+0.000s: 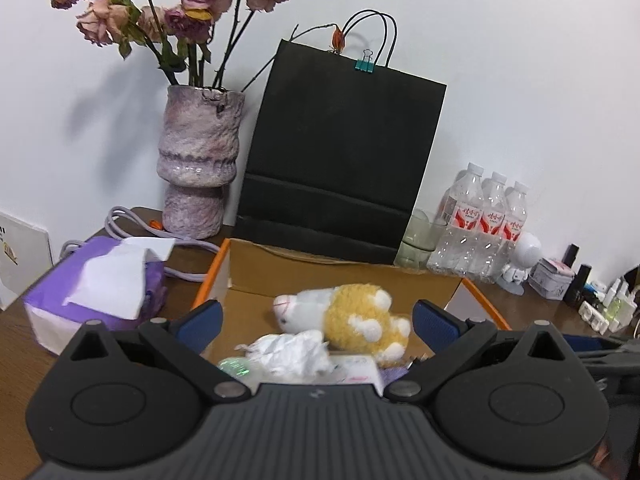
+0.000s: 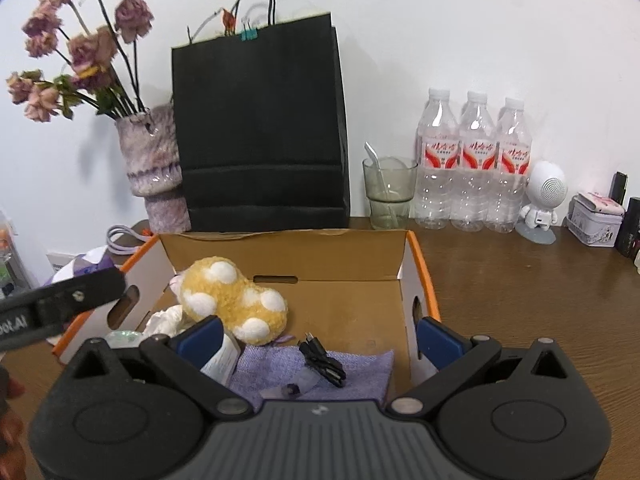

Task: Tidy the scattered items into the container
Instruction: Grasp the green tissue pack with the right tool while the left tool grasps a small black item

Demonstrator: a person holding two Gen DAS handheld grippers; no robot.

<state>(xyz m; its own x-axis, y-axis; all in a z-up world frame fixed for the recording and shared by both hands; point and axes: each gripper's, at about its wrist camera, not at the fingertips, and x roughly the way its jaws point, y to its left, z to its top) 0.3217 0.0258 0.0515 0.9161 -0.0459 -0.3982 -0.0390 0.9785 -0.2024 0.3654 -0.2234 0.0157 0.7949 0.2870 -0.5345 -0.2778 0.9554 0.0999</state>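
Note:
An open cardboard box (image 2: 352,256) with orange edges sits on the wooden table; it also shows in the left wrist view (image 1: 256,268). Inside lie a yellow plush toy (image 2: 234,300) (image 1: 360,320), crumpled white tissue (image 1: 288,354) (image 2: 164,318), a purple cloth (image 2: 320,372), a black cable (image 2: 322,362) and a white packet (image 2: 222,362). My left gripper (image 1: 316,322) is open and empty above the box's near left part. My right gripper (image 2: 318,338) is open and empty above the near edge of the box.
A black paper bag (image 2: 260,128) and a vase of dried roses (image 1: 198,168) stand behind the box. A purple tissue pack (image 1: 96,292) lies left of it. A glass (image 2: 388,192), three water bottles (image 2: 474,164), a white robot figure (image 2: 542,200) and a tin (image 2: 594,220) stand at right.

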